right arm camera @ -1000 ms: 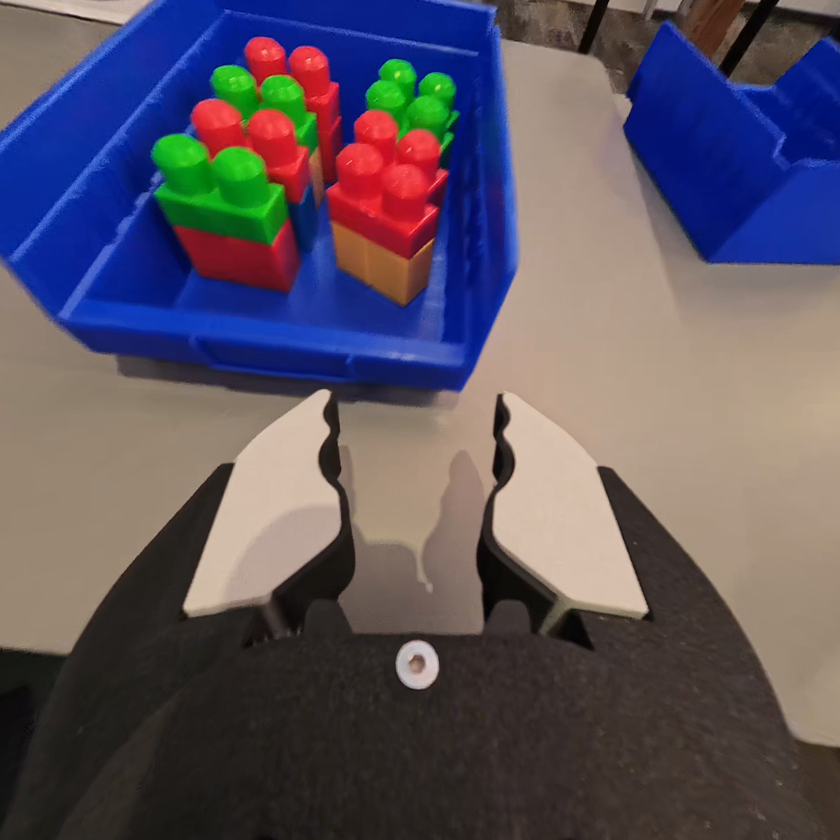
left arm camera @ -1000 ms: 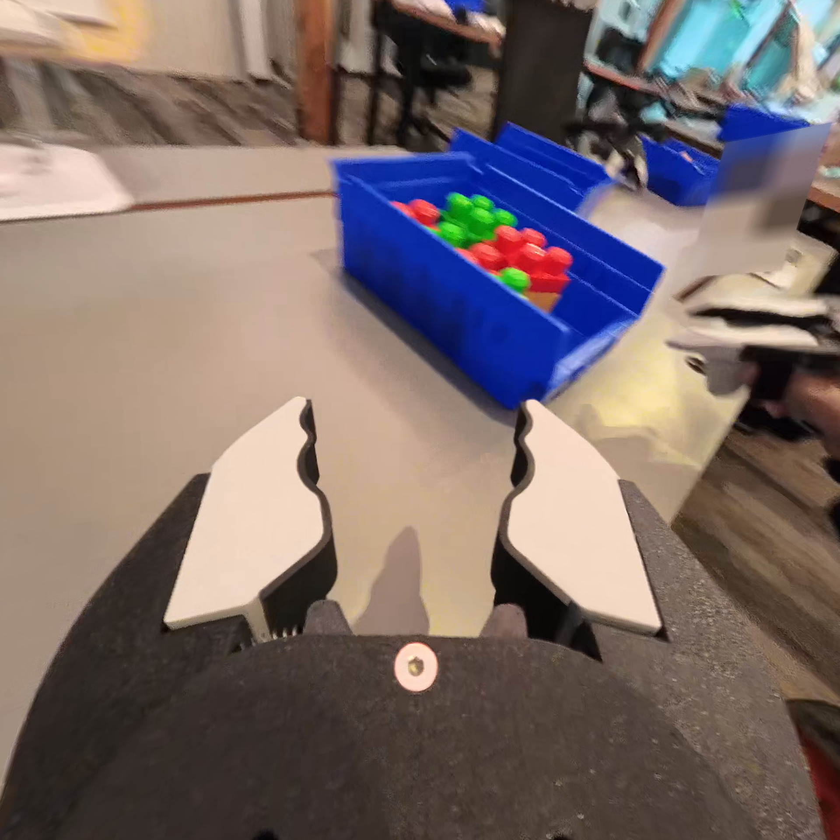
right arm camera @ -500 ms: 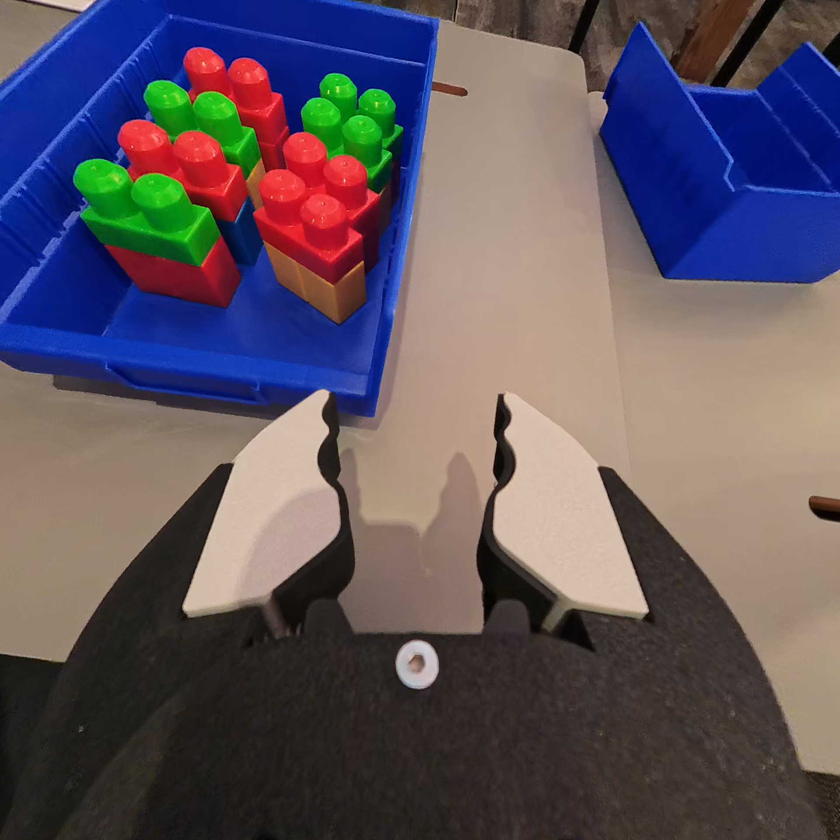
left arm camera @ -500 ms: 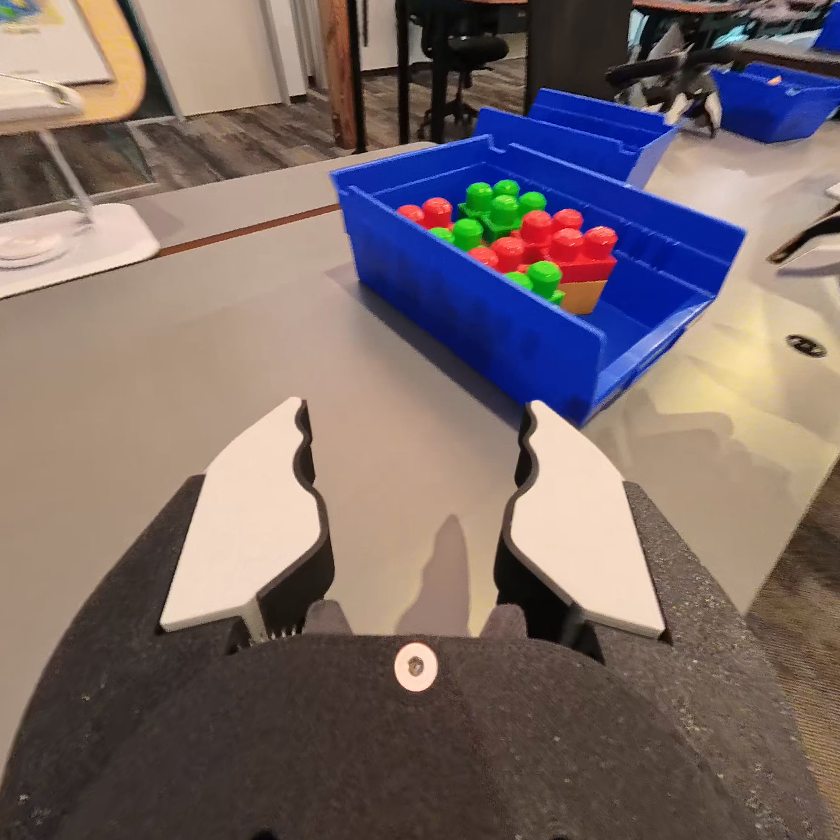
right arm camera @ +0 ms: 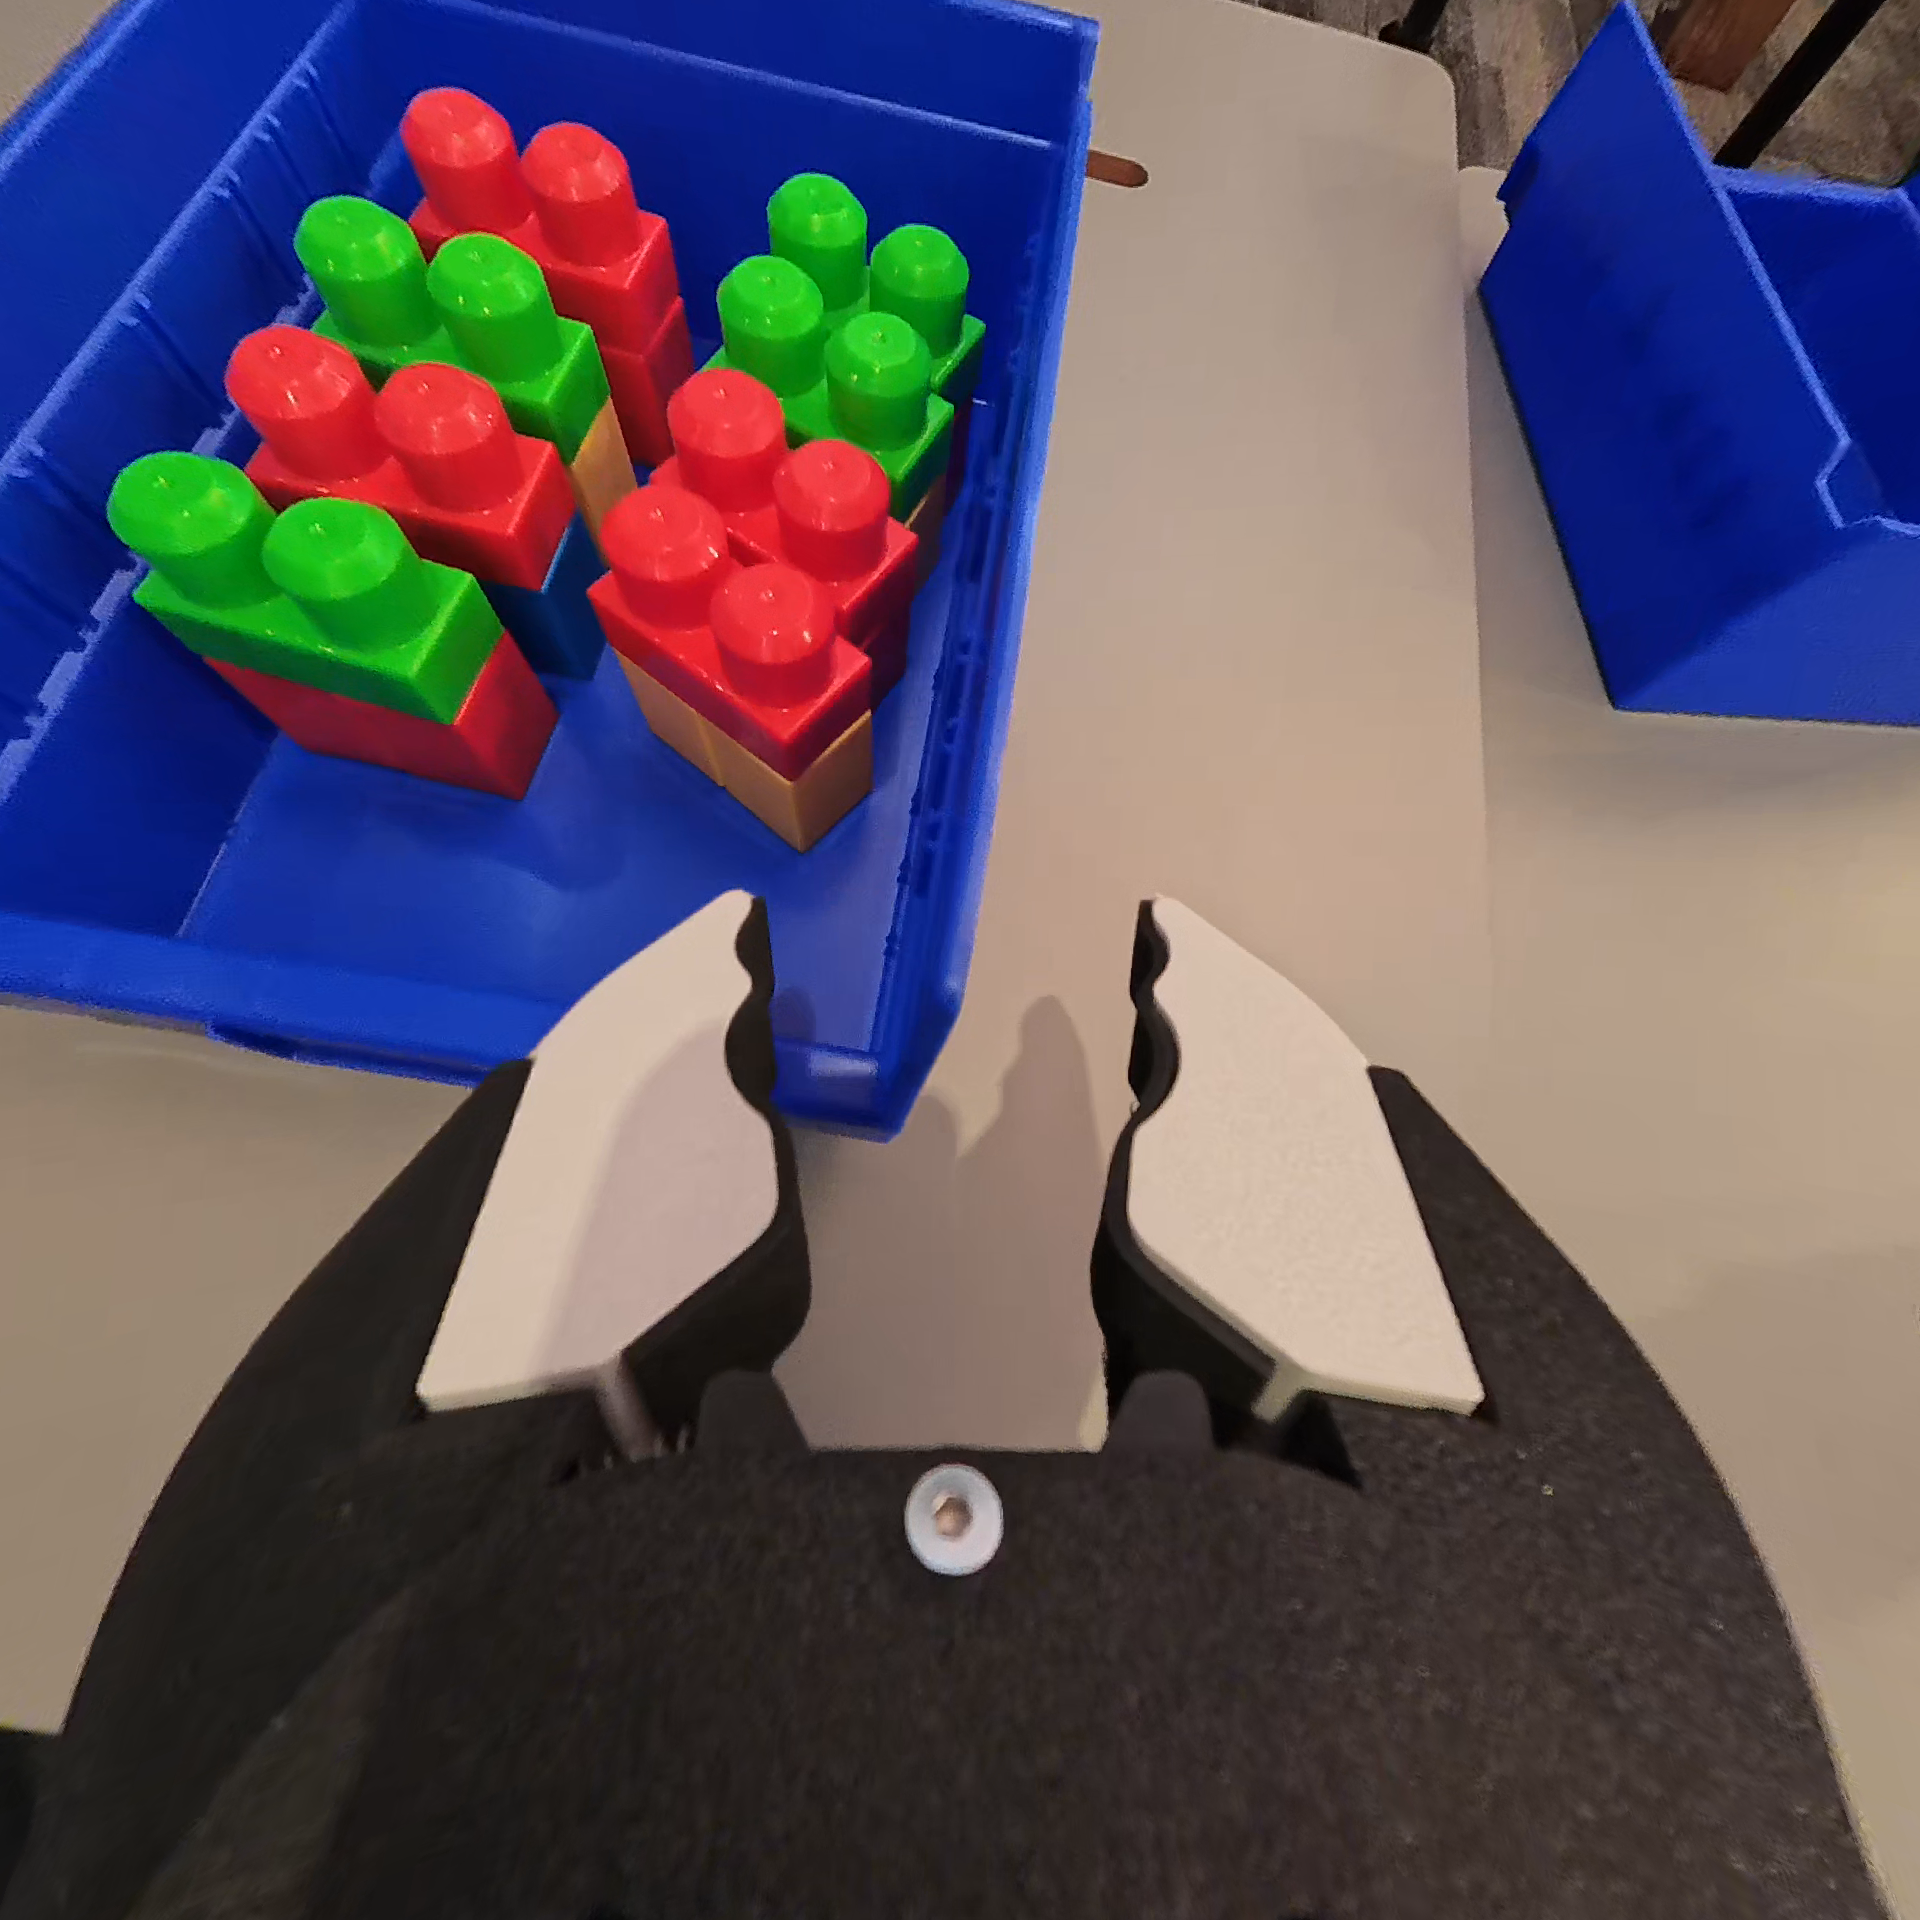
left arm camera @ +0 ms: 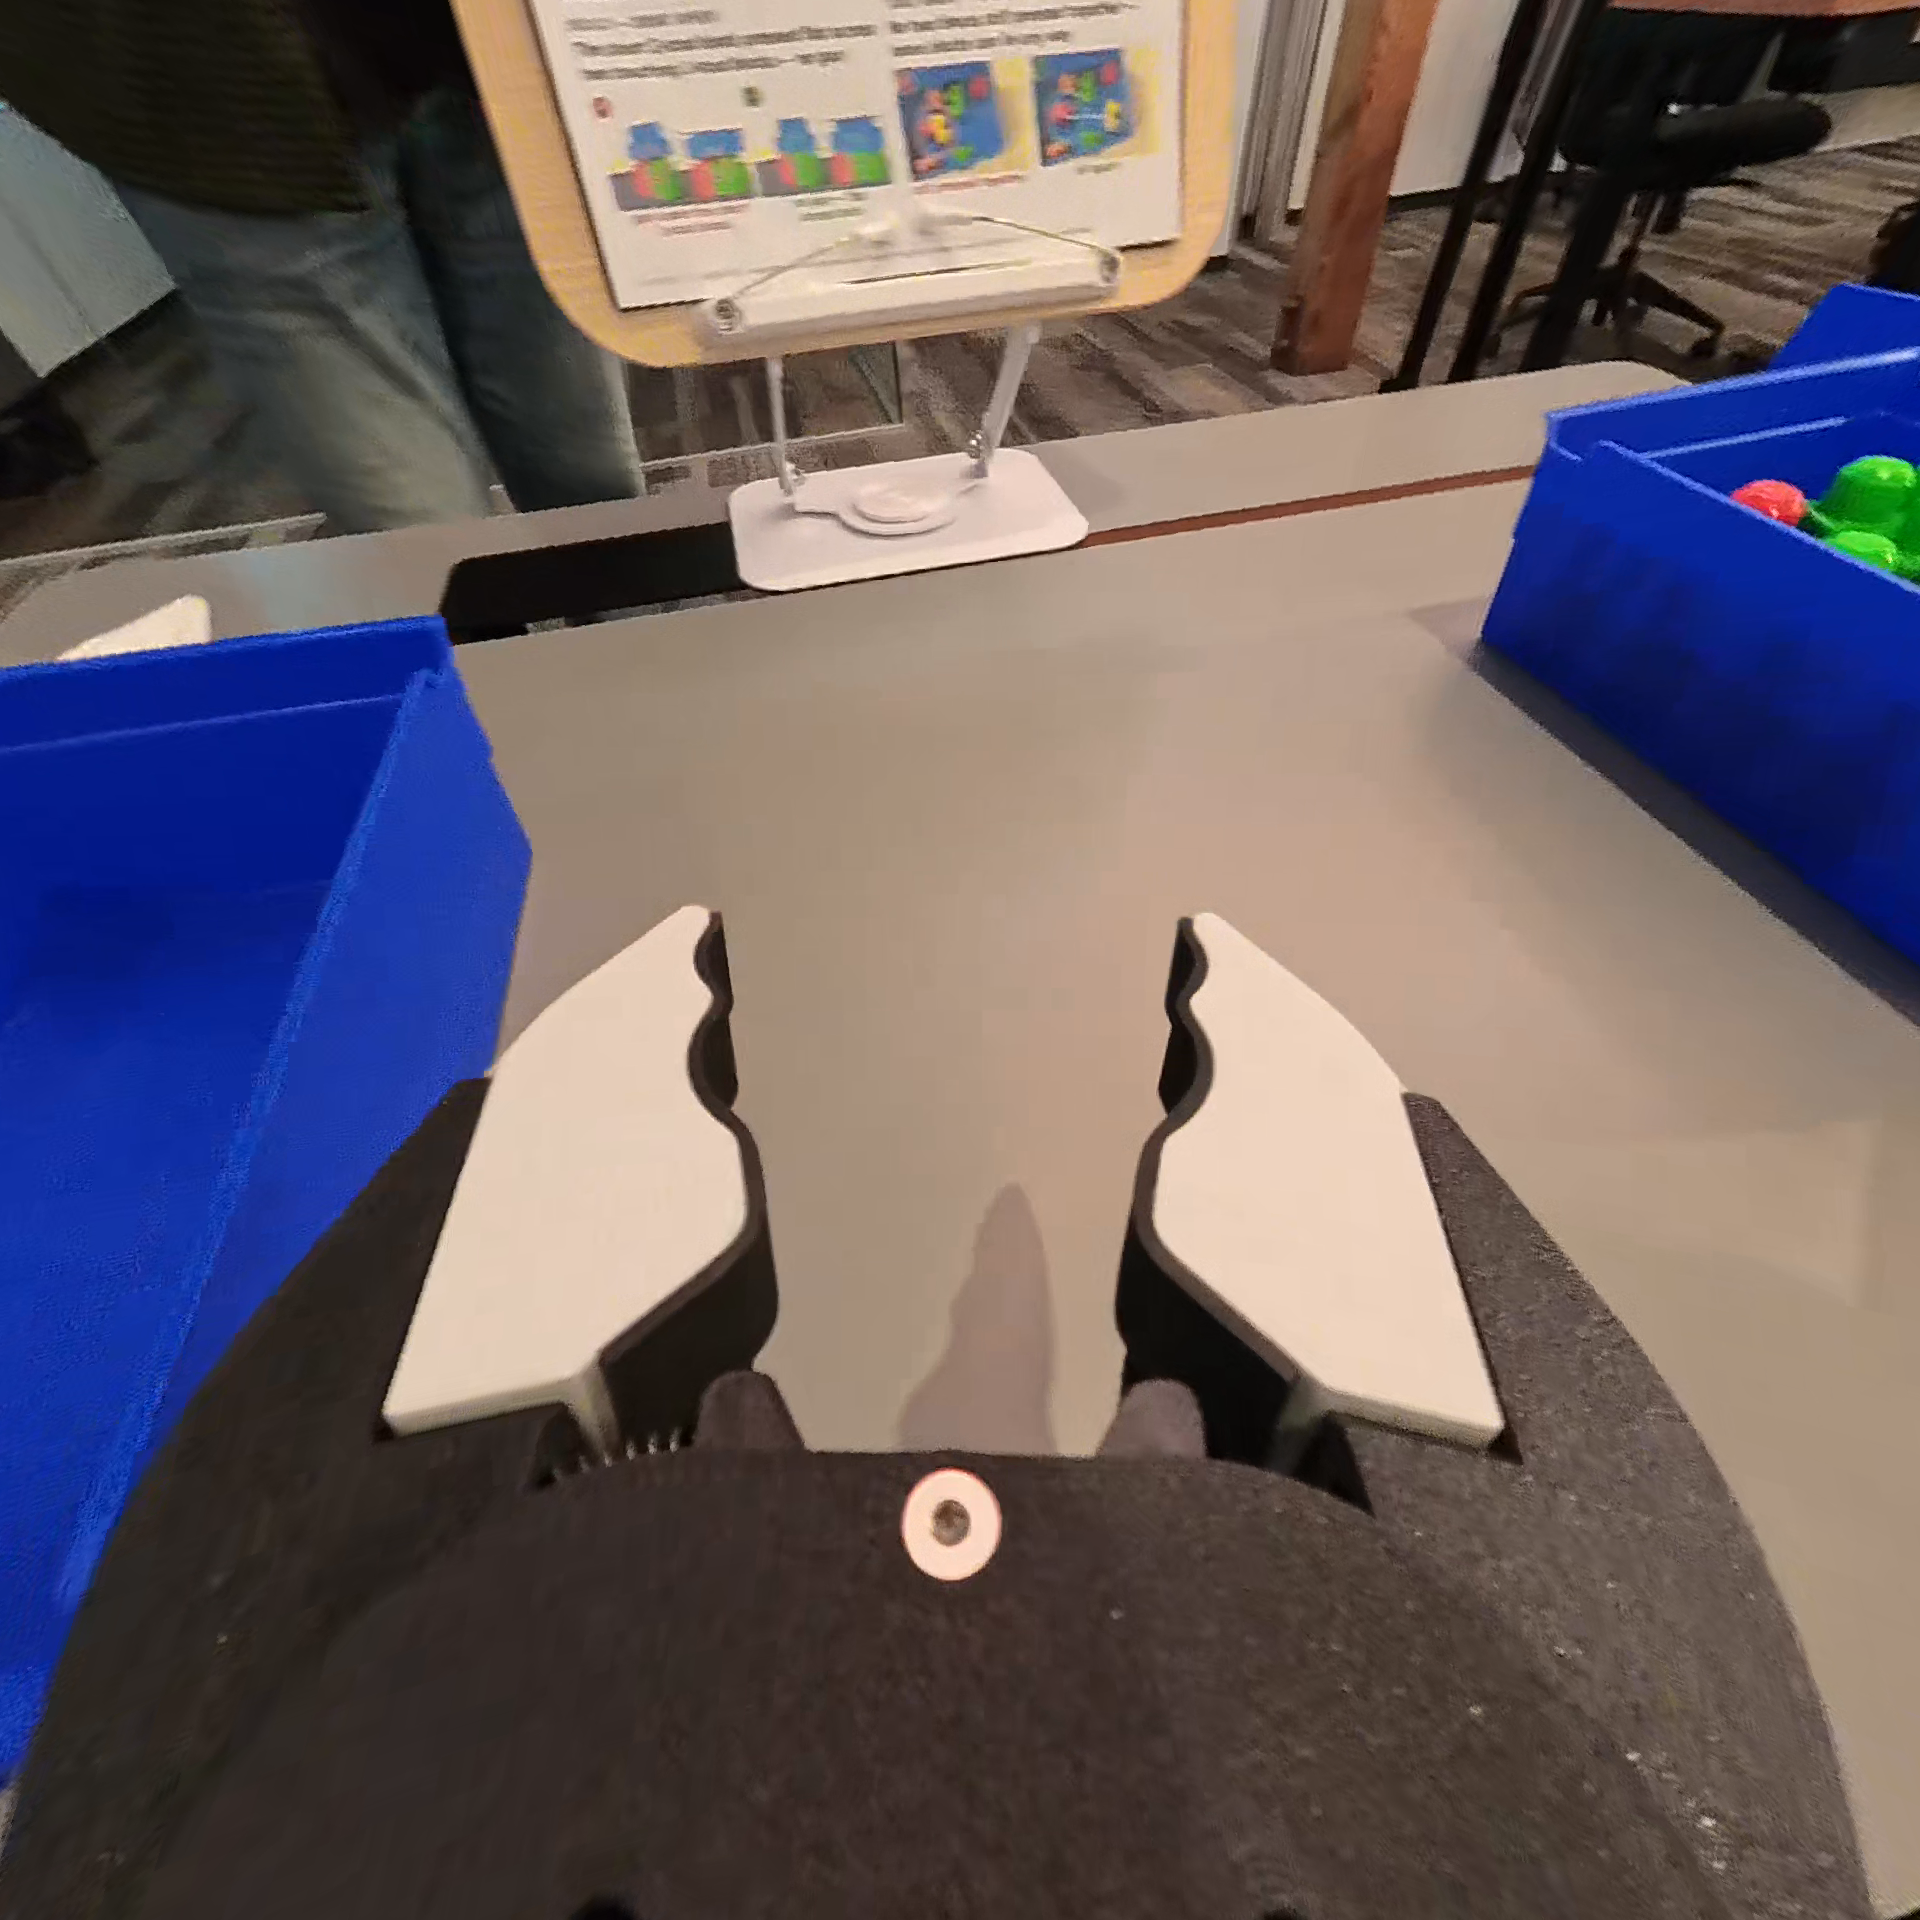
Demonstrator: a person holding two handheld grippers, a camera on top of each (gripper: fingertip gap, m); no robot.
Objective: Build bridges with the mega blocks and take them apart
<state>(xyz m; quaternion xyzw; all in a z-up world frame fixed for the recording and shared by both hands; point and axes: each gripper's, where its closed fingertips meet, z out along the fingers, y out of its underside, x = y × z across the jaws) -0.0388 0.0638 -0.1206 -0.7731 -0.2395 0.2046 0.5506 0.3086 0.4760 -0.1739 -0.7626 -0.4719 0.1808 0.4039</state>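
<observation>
A blue bin (right arm camera: pixel 935 935) holds several stacked mega blocks with red and green tops, among them a green-on-red stack (right arm camera: pixel 343 644) and a red-on-tan stack (right arm camera: pixel 748 686). My right gripper (right arm camera: pixel 951 914) is open and empty, just above the bin's near right corner. The same bin (left arm camera: pixel 1704 665) shows at the right edge of the left wrist view, with block tops (left arm camera: pixel 1860 514) peeking out. My left gripper (left arm camera: pixel 951 925) is open and empty over bare grey table (left arm camera: pixel 987 779).
An empty blue bin (left arm camera: pixel 249 935) stands close on the left of my left gripper. Another blue bin (right arm camera: pixel 1745 520) stands to the right of my right gripper. An instruction board on a white stand (left arm camera: pixel 904 514) is at the table's far edge, with a person's legs (left arm camera: pixel 343 312) behind.
My left gripper has swung left, so the block bin moved to the right edge and the empty bin and board came into view. My right gripper moved closer to the block bin.
</observation>
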